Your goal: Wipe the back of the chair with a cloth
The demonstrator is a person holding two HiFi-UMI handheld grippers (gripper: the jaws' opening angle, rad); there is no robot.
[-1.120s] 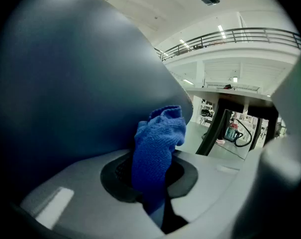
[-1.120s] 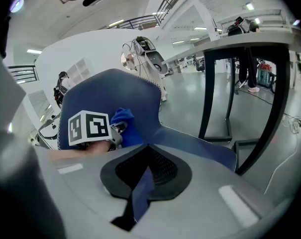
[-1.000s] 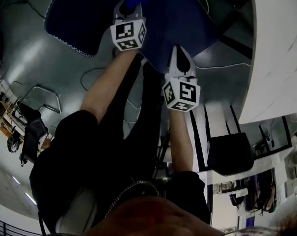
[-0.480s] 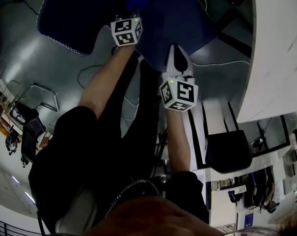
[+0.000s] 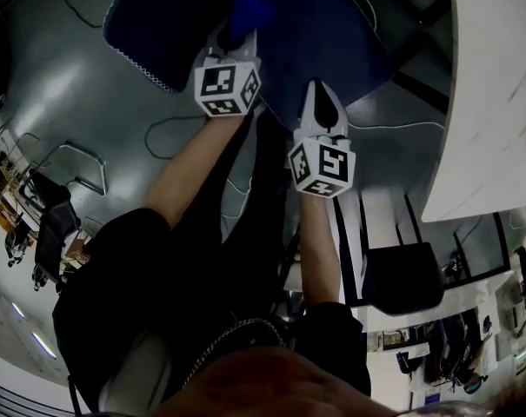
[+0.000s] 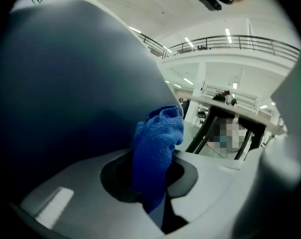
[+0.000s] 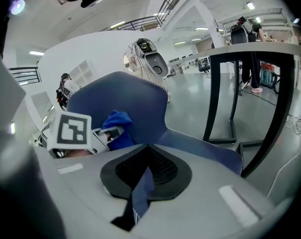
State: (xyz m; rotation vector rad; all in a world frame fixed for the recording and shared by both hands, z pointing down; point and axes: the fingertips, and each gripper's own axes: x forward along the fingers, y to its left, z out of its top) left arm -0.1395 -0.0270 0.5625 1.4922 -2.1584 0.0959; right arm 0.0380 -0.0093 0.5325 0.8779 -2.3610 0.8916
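The dark blue chair [image 5: 315, 33] fills the top of the head view. My left gripper [image 5: 235, 35] is shut on a bright blue cloth [image 5: 249, 11] and presses it against the chair's back. In the left gripper view the cloth [image 6: 157, 148] sticks up between the jaws, with the chair back [image 6: 65, 93] close on the left. My right gripper [image 5: 320, 101] is shut on the chair's edge. In the right gripper view a blue strip of that edge [image 7: 142, 190] sits between the jaws. Beyond it are the chair [image 7: 135, 106], the cloth [image 7: 118, 126] and the left gripper [image 7: 110, 133].
A white table [image 5: 497, 85] runs down the right side, with its black legs [image 7: 215, 98] near the chair. Cables [image 5: 167, 129] lie on the grey floor. A black chair [image 5: 406, 272] stands lower right. A person [image 7: 252, 34] stands far off.
The left gripper slid the cloth away from me over the chair back, then came back toward me. The right gripper has held its grip on the chair edge.
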